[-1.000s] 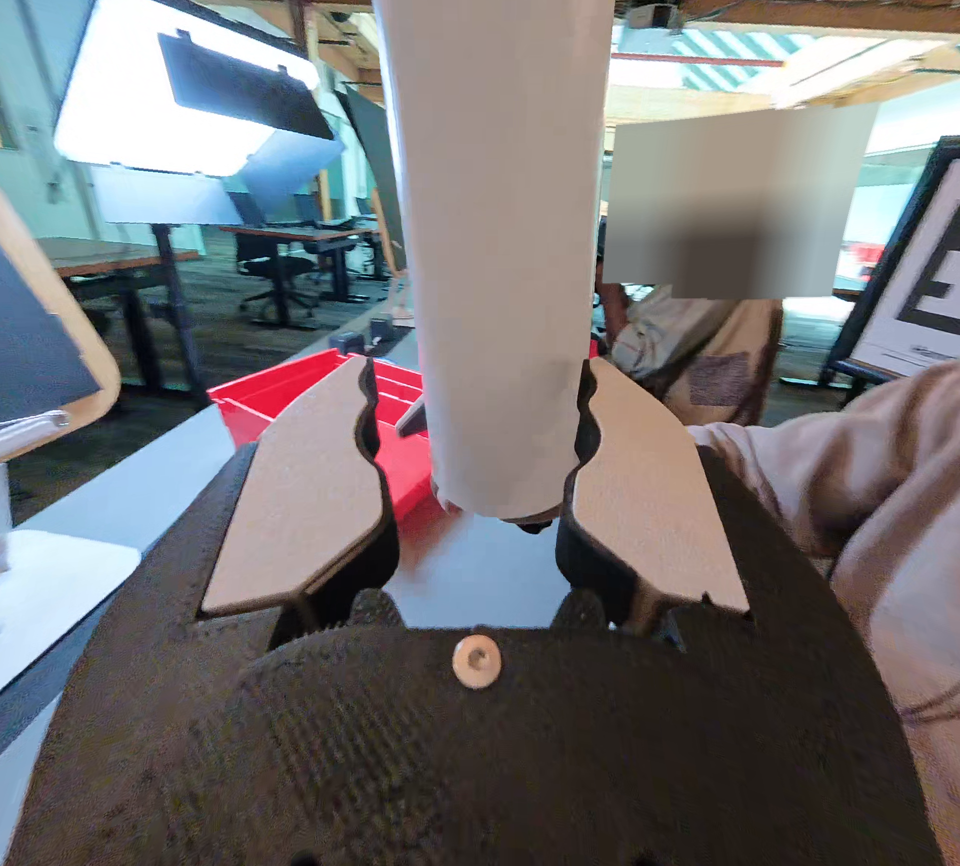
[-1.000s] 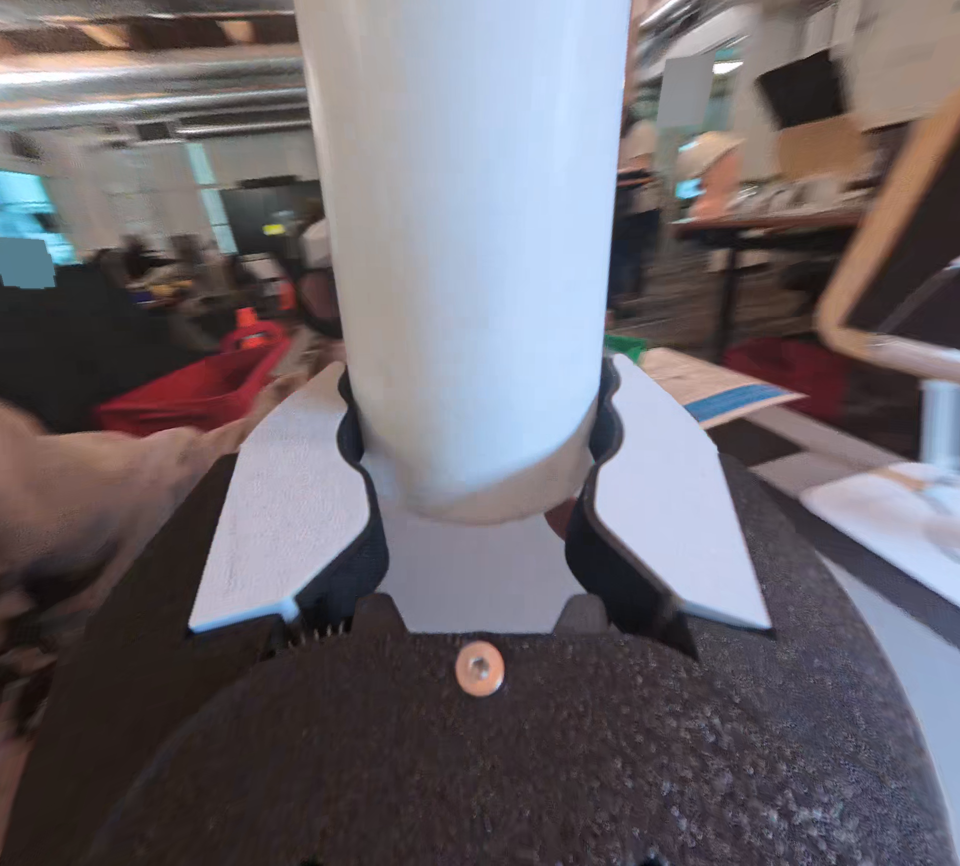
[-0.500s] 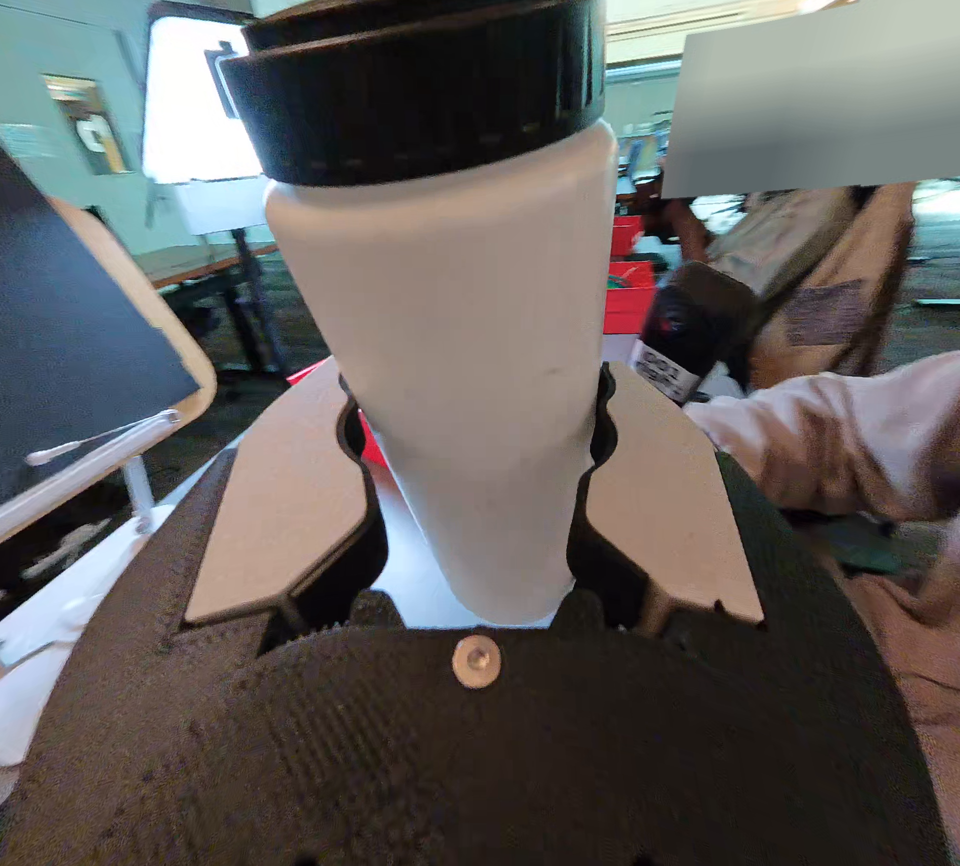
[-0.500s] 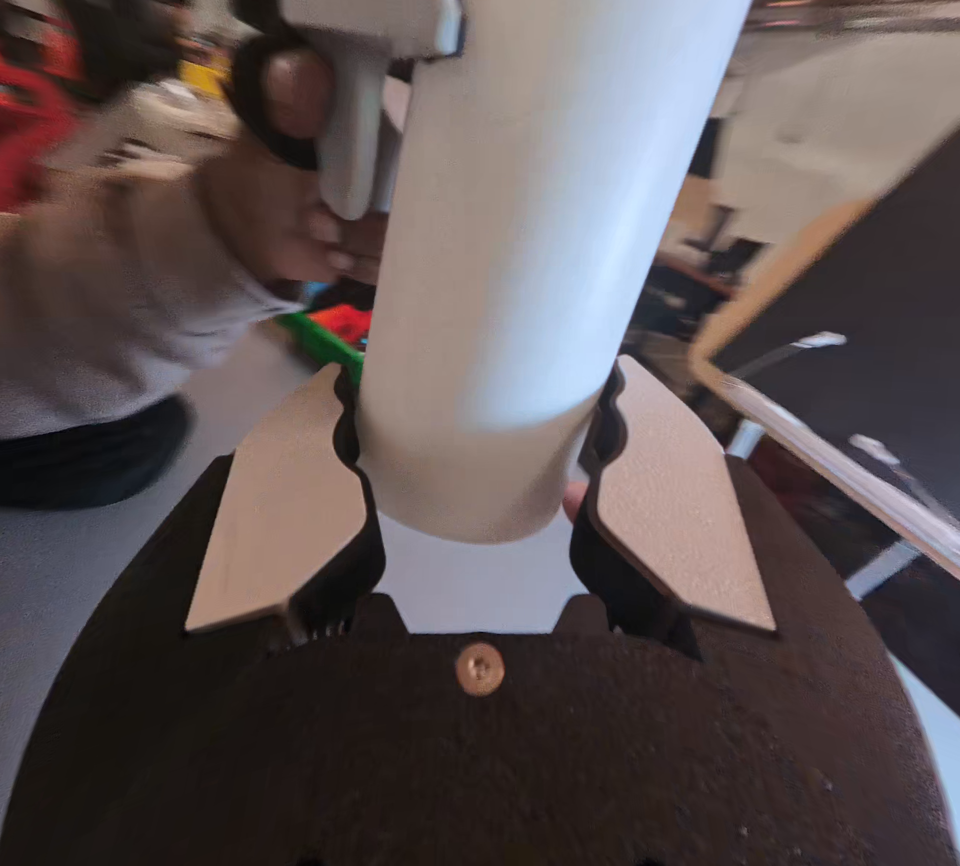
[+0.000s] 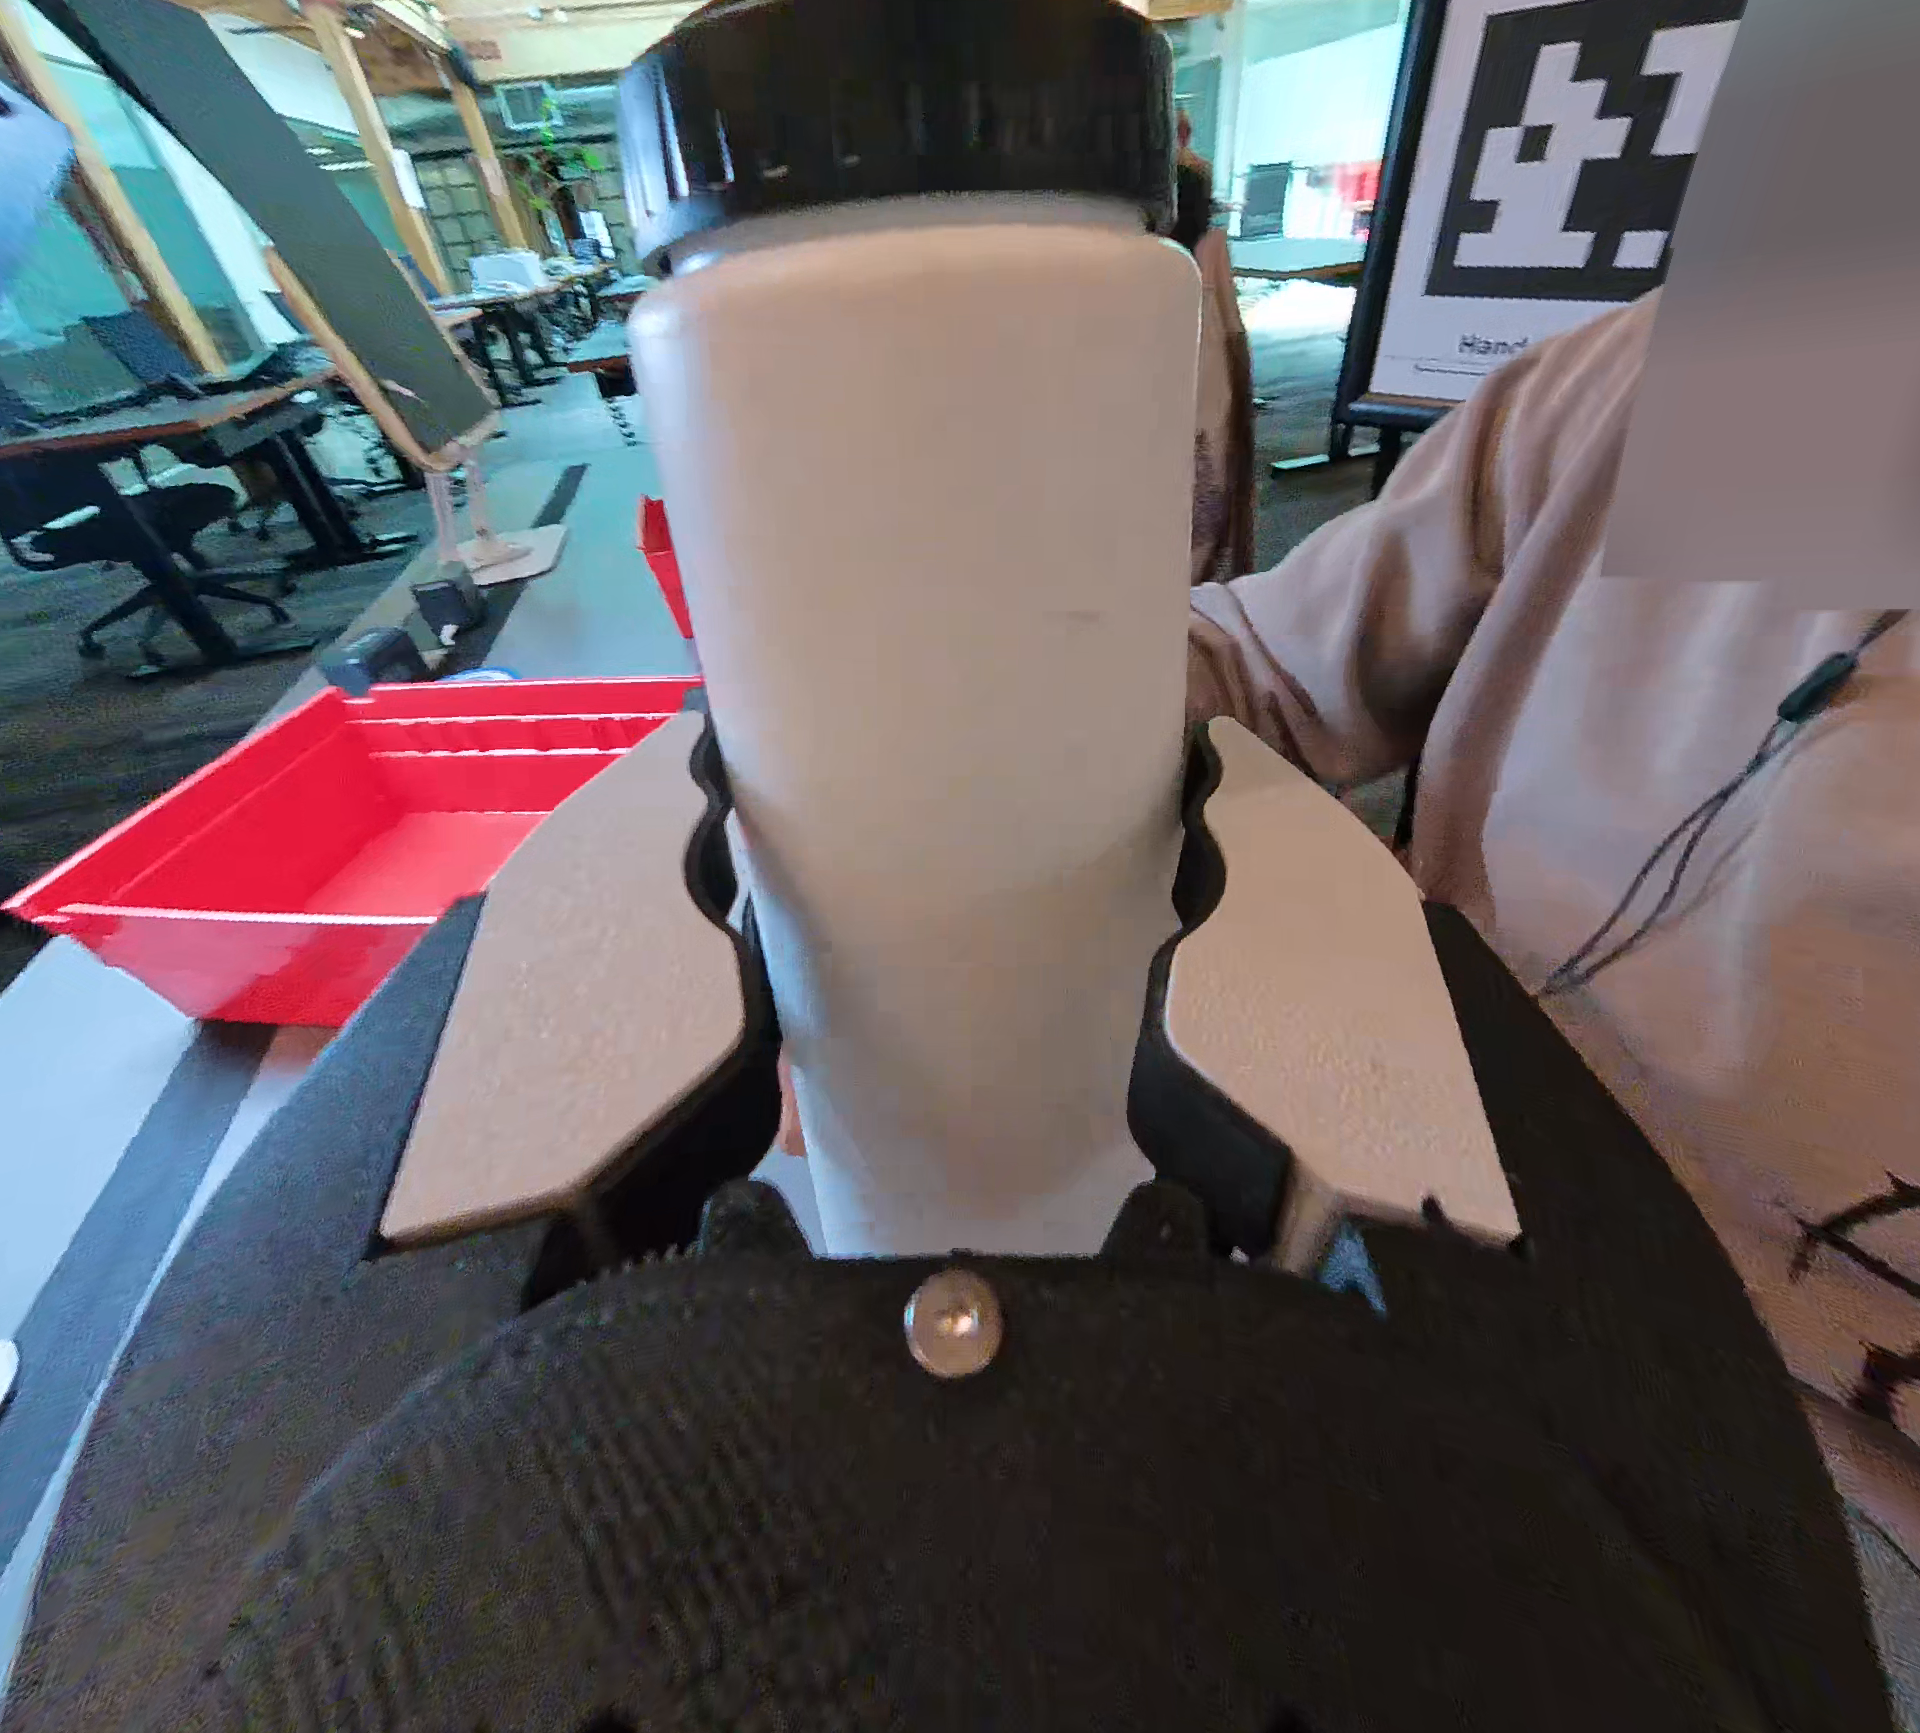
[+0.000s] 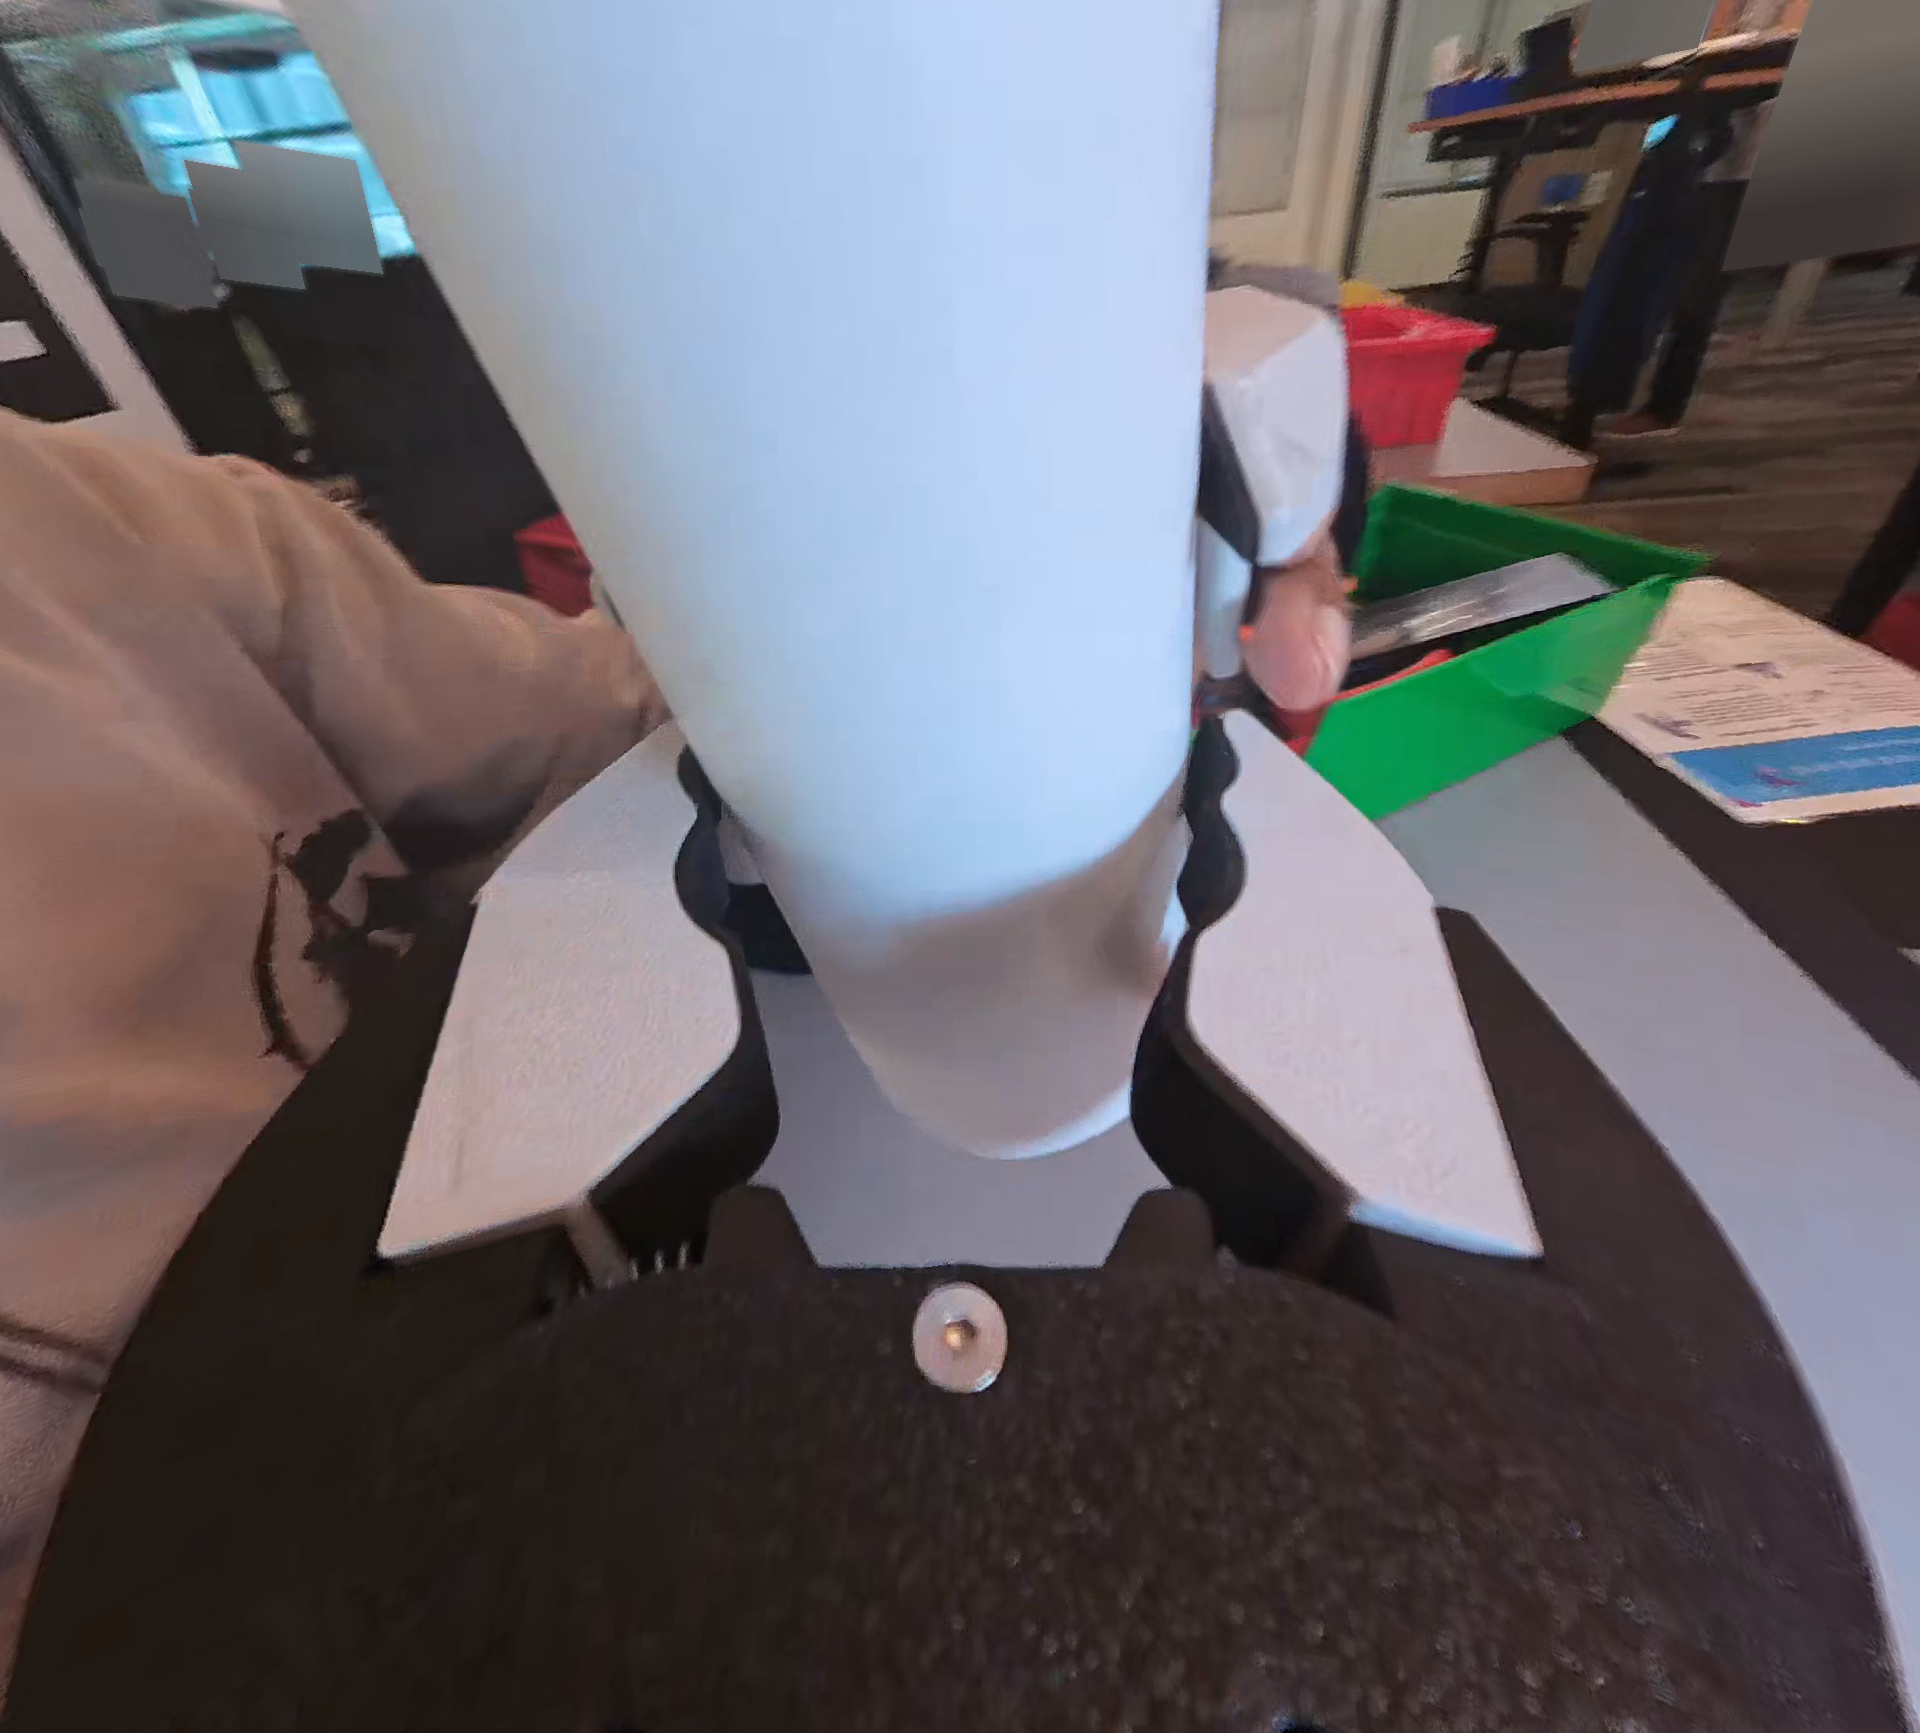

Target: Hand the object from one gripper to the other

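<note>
The white bottle [image 5: 935, 644] stands upright, with both grippers clamped on its lower body: the left gripper [image 5: 951, 836] and the right gripper [image 6: 951, 826]. Its black cap [image 5: 894, 83] is cut off in the right wrist view, and the bottle hides part of the red tray [image 5: 343, 842] and the green bin [image 6: 1496, 675].

The bottle [image 6: 831, 436] is running off the top edge in the right wrist view, so its cap is not showing there. In the left wrist view it is covering part of the red tray [image 5: 343, 842]. The far gripper [image 6: 1273, 478] is showing only partly, blurred behind the bottle.
</note>
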`<state>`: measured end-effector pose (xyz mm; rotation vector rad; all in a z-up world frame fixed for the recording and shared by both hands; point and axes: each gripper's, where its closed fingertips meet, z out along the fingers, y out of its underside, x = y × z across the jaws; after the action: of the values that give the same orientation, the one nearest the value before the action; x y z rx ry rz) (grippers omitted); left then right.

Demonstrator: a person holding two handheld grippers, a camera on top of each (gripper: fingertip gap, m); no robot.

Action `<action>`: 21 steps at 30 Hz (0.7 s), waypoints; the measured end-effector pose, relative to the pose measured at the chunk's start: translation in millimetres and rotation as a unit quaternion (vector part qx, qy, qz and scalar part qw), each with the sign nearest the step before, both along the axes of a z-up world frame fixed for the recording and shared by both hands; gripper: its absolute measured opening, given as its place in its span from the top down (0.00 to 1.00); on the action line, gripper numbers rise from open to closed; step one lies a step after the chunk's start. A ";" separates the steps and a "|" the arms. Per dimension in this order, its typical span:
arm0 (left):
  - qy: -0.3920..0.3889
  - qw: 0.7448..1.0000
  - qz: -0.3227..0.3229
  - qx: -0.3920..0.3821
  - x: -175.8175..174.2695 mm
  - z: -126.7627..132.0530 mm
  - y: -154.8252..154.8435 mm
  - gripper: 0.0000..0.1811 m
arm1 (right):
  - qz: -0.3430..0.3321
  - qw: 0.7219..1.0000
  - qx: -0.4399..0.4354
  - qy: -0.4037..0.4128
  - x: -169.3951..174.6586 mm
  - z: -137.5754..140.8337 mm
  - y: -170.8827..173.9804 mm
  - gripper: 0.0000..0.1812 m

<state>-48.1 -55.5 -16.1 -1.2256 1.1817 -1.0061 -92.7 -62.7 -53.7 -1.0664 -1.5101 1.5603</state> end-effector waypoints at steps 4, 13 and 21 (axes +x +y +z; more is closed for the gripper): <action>-0.007 0.989 0.146 0.007 -22.4 12.1 36.3 0.58 | -0.168 0.984 0.011 0.056 5.7 19.9 57.1 0.52; 0.107 0.931 0.343 0.067 -14.6 -37.4 93.9 0.49 | -0.316 0.925 -0.093 0.192 32.4 51.6 97.5 0.53; 0.127 0.926 0.337 0.113 -20.6 -36.4 90.0 0.52 | -0.269 0.955 -0.043 0.118 18.0 49.4 76.0 0.56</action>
<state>-68.7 34.4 -52.5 -1.4554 0.9218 -0.1955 -74.7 13.2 -4.4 -1.1714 -0.8963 1.3121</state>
